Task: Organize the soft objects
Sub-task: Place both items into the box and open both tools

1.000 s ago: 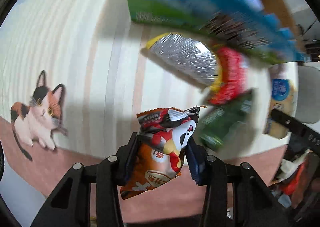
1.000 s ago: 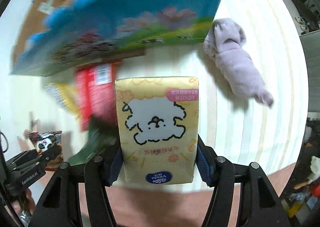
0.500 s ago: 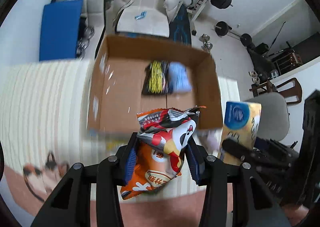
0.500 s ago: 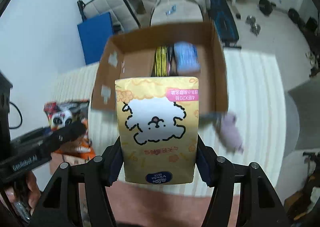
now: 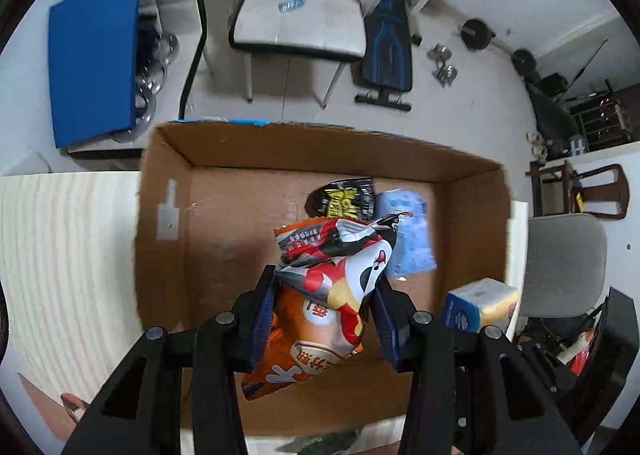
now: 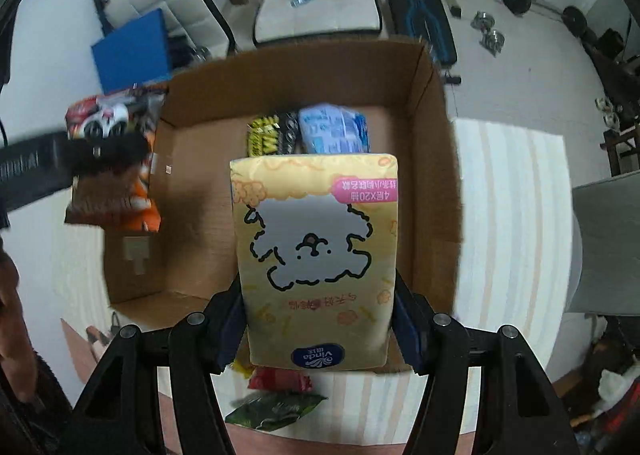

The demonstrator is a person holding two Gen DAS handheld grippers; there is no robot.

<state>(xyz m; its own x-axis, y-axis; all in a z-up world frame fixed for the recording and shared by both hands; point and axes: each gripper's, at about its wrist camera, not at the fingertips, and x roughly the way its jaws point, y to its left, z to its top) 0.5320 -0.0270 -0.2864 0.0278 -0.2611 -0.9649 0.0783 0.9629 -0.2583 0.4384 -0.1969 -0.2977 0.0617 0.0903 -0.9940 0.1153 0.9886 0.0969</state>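
Both your tongs hang above the cardboard box. Left tongs clamp the orange snack bag; right tongs clamp the yellow tissue pack, long axis toward the box's far wall. Bare floor lies directly below both.

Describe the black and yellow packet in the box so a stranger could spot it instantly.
Find the open cardboard box on the striped table. At its far wall two packets lie side by side. The black and yellow packet is the left one, dark with bold yellow print, unlike the pale blue pack beside it.
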